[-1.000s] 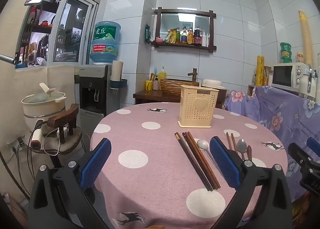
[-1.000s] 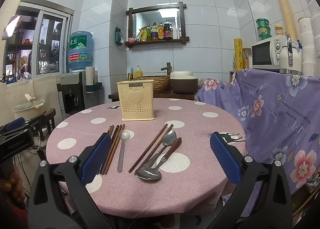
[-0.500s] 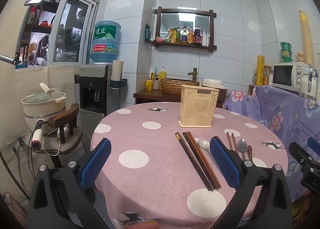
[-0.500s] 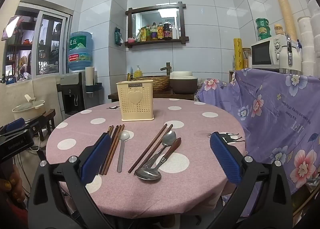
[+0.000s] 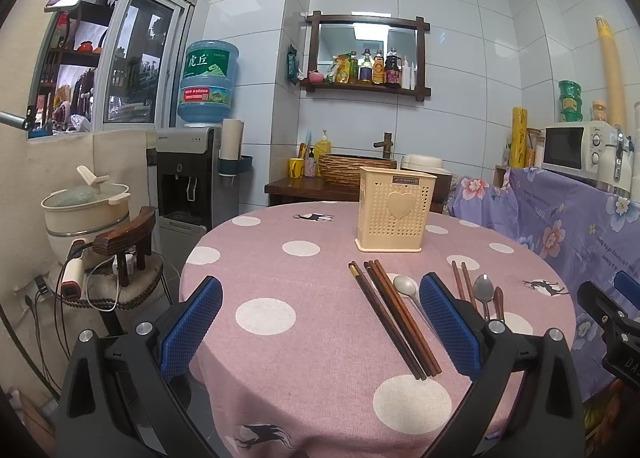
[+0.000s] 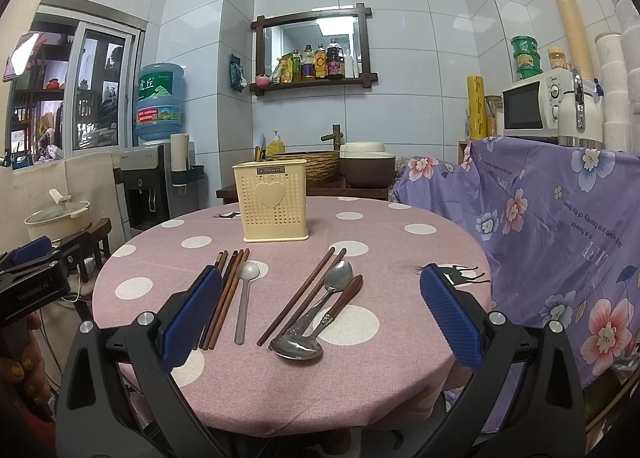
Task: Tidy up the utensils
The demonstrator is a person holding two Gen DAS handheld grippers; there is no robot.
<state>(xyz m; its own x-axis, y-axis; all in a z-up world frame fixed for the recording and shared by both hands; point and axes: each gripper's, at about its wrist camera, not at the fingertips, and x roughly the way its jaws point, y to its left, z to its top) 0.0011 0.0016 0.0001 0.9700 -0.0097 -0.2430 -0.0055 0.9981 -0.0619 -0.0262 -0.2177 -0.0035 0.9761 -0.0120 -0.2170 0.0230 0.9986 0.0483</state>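
Note:
A cream perforated utensil holder (image 6: 273, 203) (image 5: 394, 215) stands upright at the back of a round pink polka-dot table (image 6: 400, 250). In front of it lie a bundle of brown chopsticks (image 6: 226, 294) (image 5: 394, 318), a pale spoon (image 6: 245, 298) (image 5: 405, 286), a second pair of chopsticks (image 6: 304, 294), a metal spoon (image 6: 326, 300) and a wooden-handled ladle (image 6: 316, 332). My right gripper (image 6: 320, 318) hangs open above the near utensils. My left gripper (image 5: 320, 324) is open above the table's left side, with nothing between its fingers.
A purple floral cloth (image 6: 560, 225) covers a counter on the right, with a microwave (image 6: 532, 105) on top. A water dispenser (image 5: 188, 181), a chair (image 5: 120, 254) and a pot (image 5: 86, 201) stand left of the table. A sink cabinet (image 5: 316, 185) sits behind.

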